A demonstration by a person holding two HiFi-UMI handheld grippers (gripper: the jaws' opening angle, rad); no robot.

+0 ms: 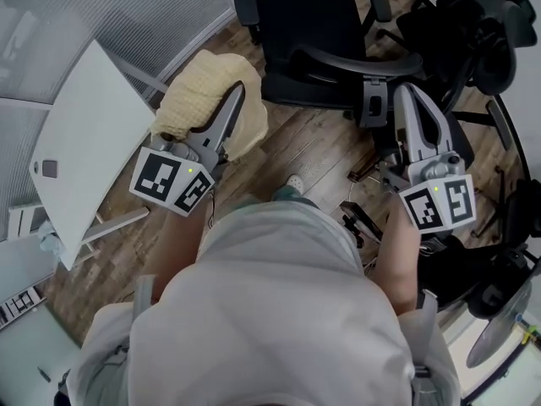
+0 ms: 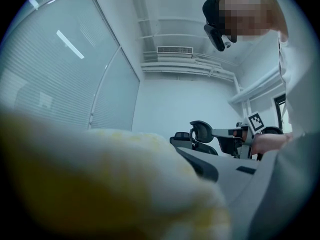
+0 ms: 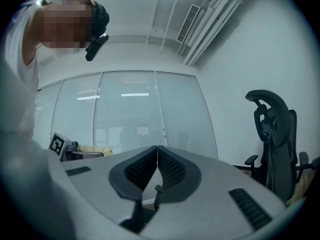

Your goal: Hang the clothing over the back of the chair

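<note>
1. Left claw [image 1: 237, 98]: clamped on the clothing [image 1: 199, 91], bunched at 11 o'clock.
2. Right claw [image 3: 157, 159]: jaws together, empty, 1 o'clock.
3. Clothing: likely soft, light, limp; grip a free edge to spread.
4. Chair [image 1: 308, 24]: 12 o'clock, beyond.

We see a brown wood-plank floor [image 1: 314, 146] w/ a black padded office chair [image 1: 308, 24] & a white flat-topped table [image 1: 84, 134] standing on it.

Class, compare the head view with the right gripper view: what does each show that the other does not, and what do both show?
Head view only: the white rectangular table and brown wooden floor. Right gripper view only: a slatted ceiling vent and the black camera on the person's head. Both: the pale yellow knitted clothing held by the left gripper.
</note>
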